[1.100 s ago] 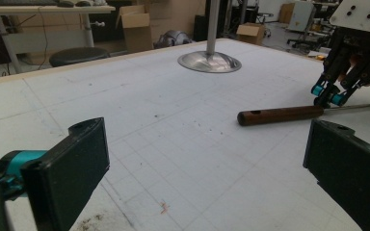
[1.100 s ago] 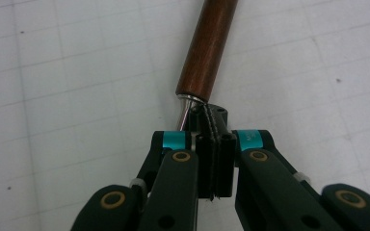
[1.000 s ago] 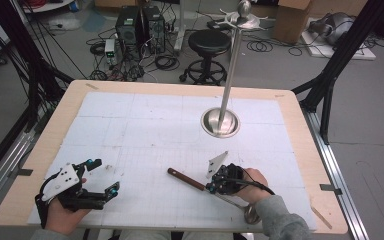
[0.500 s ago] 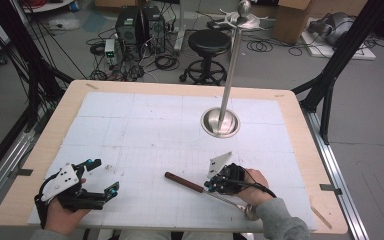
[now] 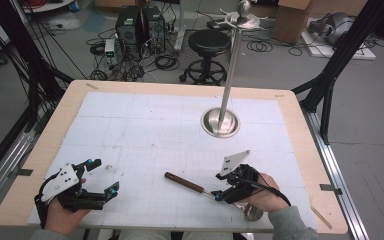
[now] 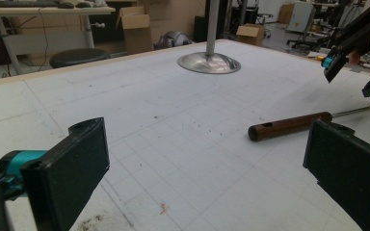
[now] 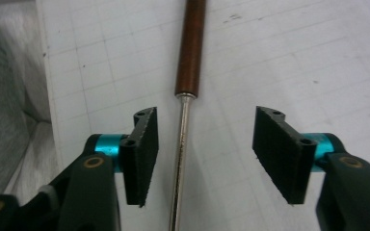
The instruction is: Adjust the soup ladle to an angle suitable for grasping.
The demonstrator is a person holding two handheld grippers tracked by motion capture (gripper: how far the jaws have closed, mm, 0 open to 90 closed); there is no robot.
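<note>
Jaws of both grippers apart; right gripper (image 7: 202, 154) view shows the ladle's (image 7: 189, 53) shaft between them.

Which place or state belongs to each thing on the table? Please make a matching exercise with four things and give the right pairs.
Things:
1. wooden handle
2. metal shaft
3. left tongs
4. stand base

Places or states:
A. runs between the open right tongs, apart from both jaws
B. round and shiny, at the far middle of the table
C. open, holding nothing, at the near left
D. brown, lying flat on the white mat

Pairs: 1-D, 2-A, 3-C, 4-B
</note>
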